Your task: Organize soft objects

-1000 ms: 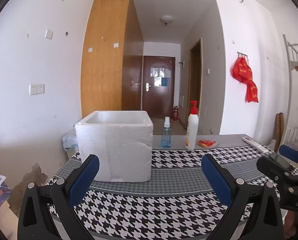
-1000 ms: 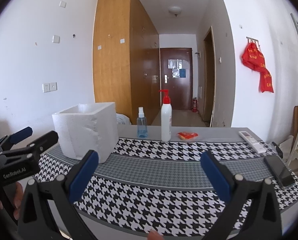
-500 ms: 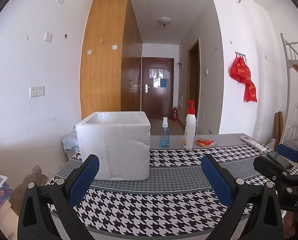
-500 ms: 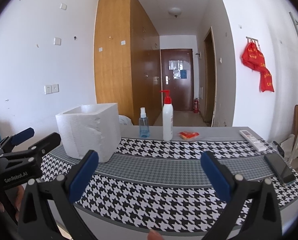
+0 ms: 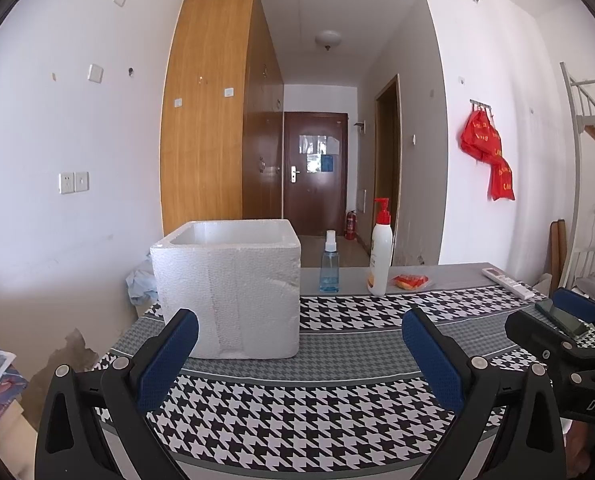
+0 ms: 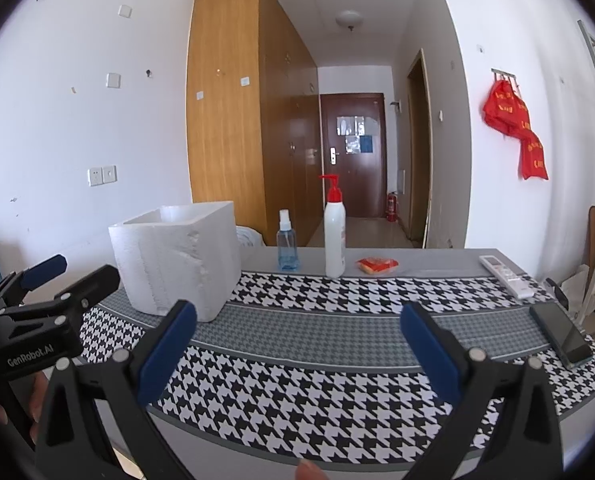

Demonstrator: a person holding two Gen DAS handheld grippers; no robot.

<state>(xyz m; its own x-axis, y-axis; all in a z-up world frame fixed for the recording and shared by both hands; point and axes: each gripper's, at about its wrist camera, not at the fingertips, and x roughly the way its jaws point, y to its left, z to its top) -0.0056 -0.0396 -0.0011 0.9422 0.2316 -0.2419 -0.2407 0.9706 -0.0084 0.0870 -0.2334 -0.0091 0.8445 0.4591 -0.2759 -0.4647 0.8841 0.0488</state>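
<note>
The foam box (image 5: pixel 233 284) stands open-topped on the desk (image 5: pixel 337 432), probably meant as the bin for soft things; its contents are hidden. A red packet (image 5: pixel 409 281) lies well right of the box, beyond the pump bottle (image 5: pixel 380 256) and spray bottle (image 5: pixel 329 262). Both hand-held grippers, left (image 5: pixel 297 360) and right (image 6: pixel 297 354), hover spread and empty near the box, poised to reach.

Spray bottle (image 5: pixel 329 263), pump bottle (image 5: pixel 380 248), remote (image 6: pixel 506 275), phone (image 6: pixel 562 334)
</note>
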